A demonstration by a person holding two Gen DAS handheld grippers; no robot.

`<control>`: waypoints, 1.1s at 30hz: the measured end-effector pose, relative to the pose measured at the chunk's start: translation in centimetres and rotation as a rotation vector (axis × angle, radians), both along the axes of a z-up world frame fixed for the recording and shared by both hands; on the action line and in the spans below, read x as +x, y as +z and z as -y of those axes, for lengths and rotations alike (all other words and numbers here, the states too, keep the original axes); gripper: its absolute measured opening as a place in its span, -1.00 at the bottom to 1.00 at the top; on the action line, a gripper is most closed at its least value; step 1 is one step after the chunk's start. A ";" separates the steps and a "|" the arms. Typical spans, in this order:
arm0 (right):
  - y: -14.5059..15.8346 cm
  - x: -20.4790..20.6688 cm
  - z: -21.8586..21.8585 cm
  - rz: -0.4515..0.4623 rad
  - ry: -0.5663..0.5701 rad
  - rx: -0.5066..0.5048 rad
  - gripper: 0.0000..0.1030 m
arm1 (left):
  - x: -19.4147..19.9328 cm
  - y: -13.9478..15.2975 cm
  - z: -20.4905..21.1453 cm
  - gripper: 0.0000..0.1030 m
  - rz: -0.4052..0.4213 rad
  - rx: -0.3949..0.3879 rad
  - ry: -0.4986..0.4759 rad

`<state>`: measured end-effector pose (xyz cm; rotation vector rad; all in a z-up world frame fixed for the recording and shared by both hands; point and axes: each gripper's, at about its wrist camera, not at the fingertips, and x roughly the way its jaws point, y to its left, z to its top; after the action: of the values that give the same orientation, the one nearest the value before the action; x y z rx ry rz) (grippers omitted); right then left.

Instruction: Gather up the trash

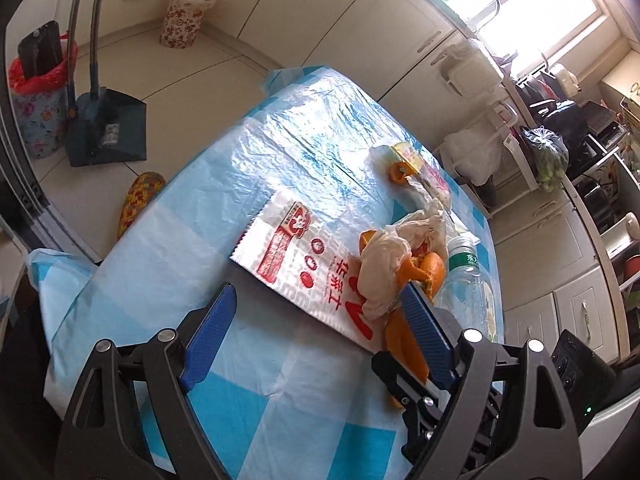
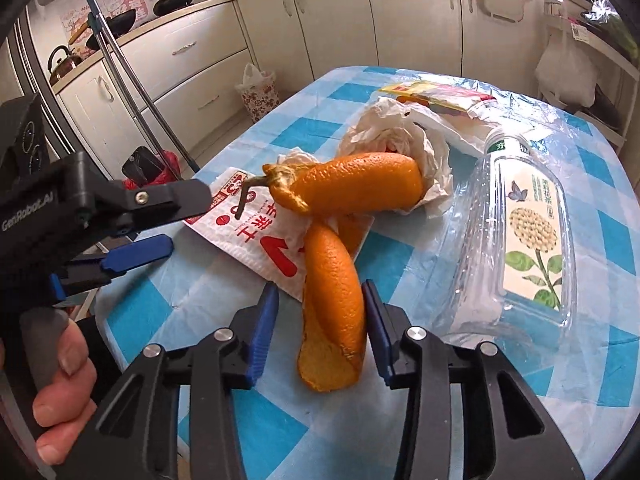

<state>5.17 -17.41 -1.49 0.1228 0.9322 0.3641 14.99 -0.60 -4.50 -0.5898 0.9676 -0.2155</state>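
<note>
Orange peel (image 2: 334,296) lies on the blue-checked table cloth (image 2: 224,408), with a second curled piece (image 2: 356,184) behind it. My right gripper (image 2: 320,296) is open, its blue pads on either side of the near peel, not touching. My left gripper (image 1: 316,300) is open above a red-and-white paper bag (image 1: 288,252), its right finger (image 1: 424,328) against the peel (image 1: 404,344). It also shows at left in the right wrist view (image 2: 160,220). Crumpled tissue (image 2: 396,140), a clear plastic bottle (image 2: 520,240) and a yellow wrapper (image 2: 432,94) lie nearby.
A red-lined trash bin (image 1: 36,92) and a dustpan (image 1: 108,128) stand on the floor left of the table. A floral bin (image 1: 182,20) stands by the cabinets. A slipper (image 1: 138,200) lies near the table edge. Cabinets and a cluttered counter (image 1: 560,120) are behind.
</note>
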 end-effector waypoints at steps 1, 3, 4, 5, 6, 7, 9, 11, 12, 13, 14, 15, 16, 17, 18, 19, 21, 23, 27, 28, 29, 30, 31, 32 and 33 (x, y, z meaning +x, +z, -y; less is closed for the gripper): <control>0.0 0.2 0.0 -0.003 0.004 0.005 -0.20 | 0.3 -0.1 0.2 0.54 0.007 -0.017 -0.005; 0.0 0.1 0.1 -0.008 0.013 0.017 -0.20 | 1.0 -0.4 0.5 0.43 0.016 -0.055 -0.011; 0.0 0.1 0.3 -0.012 0.016 0.025 -0.20 | 1.3 -0.6 0.6 0.31 0.018 -0.076 -0.010; 0.0 0.2 0.5 -0.017 0.018 0.037 -0.20 | 1.4 -0.8 0.6 0.18 0.018 -0.093 -0.006; 0.0 0.2 0.7 -0.024 0.017 0.053 -0.20 | 1.6 -1.1 0.5 0.10 0.018 -0.117 0.000; 0.0 0.3 1.0 -0.032 0.015 0.071 -0.21 | 1.7 -1.3 0.5 -0.06 0.016 -0.131 0.007; -0.1 0.6 1.5 -0.051 0.005 0.111 -0.21 | 1.7 -1.7 0.1 -0.26 0.022 -0.152 0.029; -0.1 0.8 1.8 -0.065 -0.005 0.138 -0.22 | 1.9 -2.1 -0.1 -0.57 0.022 -0.161 0.036; -0.1 0.8 1.9 -0.070 -0.009 0.149 -0.22 | 2.0 -2.2 -0.1 -0.62 0.020 -0.152 0.032; -0.1 0.8 2.0 -0.075 -0.013 0.160 -0.22 | 2.1 -2.3 -0.1 -0.71 0.018 -0.145 0.026; -0.1 0.8 2.1 -0.079 -0.015 0.171 -0.22 | 2.2 -2.3 -0.1 -0.72 0.016 -0.149 0.024; -0.2 0.8 2.2 -0.084 -0.019 0.185 -0.22 | 2.1 -2.3 -0.2 -0.72 0.014 -0.156 0.024; -0.3 0.8 2.3 -0.089 -0.024 0.200 -0.22 | 2.1 -2.2 -0.3 -0.72 0.011 -0.160 0.019; -0.3 0.8 2.5 -0.096 -0.030 0.218 -0.22 | 2.2 -2.0 -0.4 -0.71 0.007 -0.163 0.017; -0.4 0.8 2.7 -0.101 -0.037 0.235 -0.22 | 1.9 -1.9 -0.8 -0.70 0.004 -0.158 0.027; -0.5 0.7 2.8 -0.106 -0.043 0.250 -0.22 | 1.9 -1.9 -1.3 -0.52 0.002 -0.155 0.044; -0.5 0.5 3.0 -0.108 -0.050 0.262 -0.22 | 1.8 -2.0 -2.3 -0.27 -0.008 -0.156 0.084; -0.4 0.3 2.9 -0.107 -0.051 0.262 -0.22 | 1.7 -2.4 -3.4 -0.23 -0.019 -0.175 0.111; -0.3 0.1 2.9 -0.101 -0.049 0.251 -0.22 | 1.7 -2.4 -3.1 -0.23 -0.015 -0.155 0.094; -0.3 0.1 2.9 -0.098 -0.047 0.244 -0.22 | 1.6 -2.4 -2.7 -0.23 -0.015 -0.157 0.086; -0.2 0.1 2.8 -0.095 -0.047 0.236 -0.22 | 1.7 -2.4 -2.3 -0.23 -0.013 -0.154 0.078; -0.2 0.2 2.7 -0.093 -0.047 0.228 -0.25 | 1.8 -2.4 -1.9 -0.23 -0.009 -0.150 0.067; -0.2 0.3 2.7 -0.092 -0.049 0.222 -0.29 | 1.9 -2.4 -1.4 -0.23 -0.005 -0.146 0.054; -0.3 0.4 2.8 -0.096 -0.053 0.224 -0.39 | 1.9 -2.4 -1.1 -0.26 -0.003 -0.145 0.040; -0.4 0.5 3.0 -0.100 -0.057 0.230 -0.47 | 2.0 -2.5 -0.8 -0.37 -0.004 -0.147 0.028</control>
<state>5.66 -20.38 -1.91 0.3803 0.9816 0.4150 16.96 0.17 -7.05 -0.7383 0.9518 -0.2622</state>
